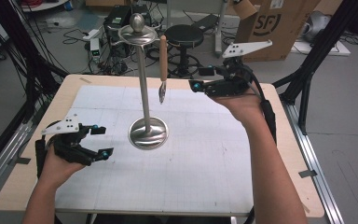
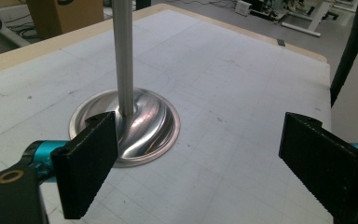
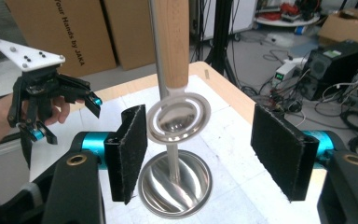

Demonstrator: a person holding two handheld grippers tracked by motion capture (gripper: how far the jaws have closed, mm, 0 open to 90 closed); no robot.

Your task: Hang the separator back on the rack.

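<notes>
Wooden-handled utensil (image 1: 163, 63) hangs from the top of the steel stand (image 1: 145, 93) at upper centre of the high view, its metal ring end (image 3: 179, 117) dangling free between the right gripper's (image 1: 199, 78) jaws in the right gripper view — jaws apart, touching nothing; the left gripper (image 1: 100, 141), at lower left, rests near the stand's round base (image 2: 140, 126) with jaws spread wide and empty; white mat (image 1: 205, 154) covers the table.

Lab/workshop: cardboard boxes (image 1: 274, 25), cables on floor (image 1: 77, 35), black tripod legs (image 1: 319, 51), electronics rack (image 1: 121, 21) far side.
</notes>
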